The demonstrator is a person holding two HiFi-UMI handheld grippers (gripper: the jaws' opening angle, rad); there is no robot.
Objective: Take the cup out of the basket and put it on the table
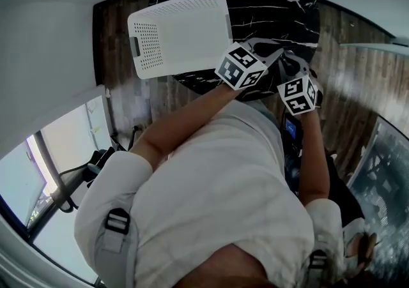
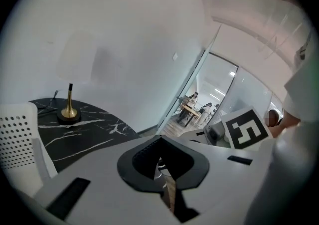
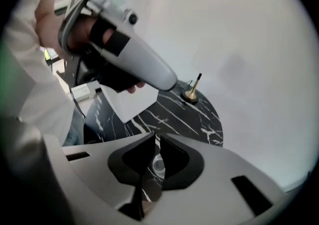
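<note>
Starting with the left gripper view: the left gripper (image 2: 160, 161) has its jaws drawn together on nothing, with only a thin slit between the pads. It is raised above the black marble table (image 2: 84, 134). The white perforated basket (image 2: 17, 139) sits at the far left, and a brass lamp base (image 2: 69, 114) stands behind it. No cup is visible.

Right gripper view: the right gripper (image 3: 153, 161) is likewise clenched and empty. It points across the table toward the lamp base. The left gripper crosses the upper frame with the basket below it.

Head view: both grippers hover side by side over the near table rim, apart from the basket. The basket's left end appears to project past the rim. Its interior is not shown, so the cup is presumably inside but unconfirmed.

Hazards:
- Entering the basket with closed jaws would likely knock the cup over rather than grasp it. Open them first.
- Pressing on the overhanging basket could tip or slide it off the table.
- A wide swing could strike the lamp base.
</note>
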